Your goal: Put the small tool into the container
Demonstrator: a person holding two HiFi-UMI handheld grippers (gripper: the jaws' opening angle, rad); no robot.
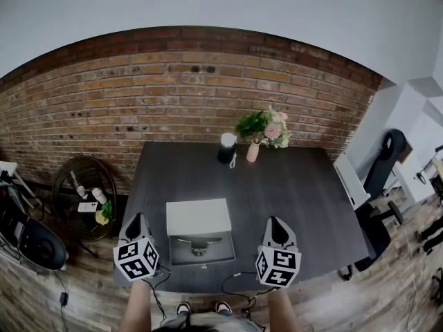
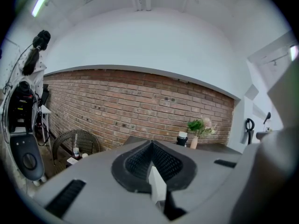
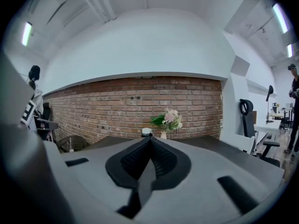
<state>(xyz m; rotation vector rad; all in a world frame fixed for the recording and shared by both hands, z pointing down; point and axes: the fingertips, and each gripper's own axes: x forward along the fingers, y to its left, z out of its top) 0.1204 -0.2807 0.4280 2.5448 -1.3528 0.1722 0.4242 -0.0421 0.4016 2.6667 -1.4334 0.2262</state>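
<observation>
A grey box [image 1: 199, 230] stands open near the front of the dark table [image 1: 291, 185], its pale lid up at the far side. A small metallic tool [image 1: 199, 243] lies inside its tray. My left gripper [image 1: 136, 218] hovers just left of the box and my right gripper [image 1: 275, 222] just right of it, both near the table's front edge. In the left gripper view the left gripper [image 2: 150, 143] has its jaws closed together with nothing between them. The right gripper [image 3: 150, 139] looks the same in its own view, shut and empty. Neither gripper view shows the box.
A vase of flowers [image 1: 263, 131] and a black cylinder with a white top [image 1: 227, 147] stand at the table's far edge by the brick wall. A wicker side table with bottles [image 1: 84, 189] is at the left, chairs [image 1: 384, 164] at the right. A cable [image 1: 235, 277] lies along the front edge.
</observation>
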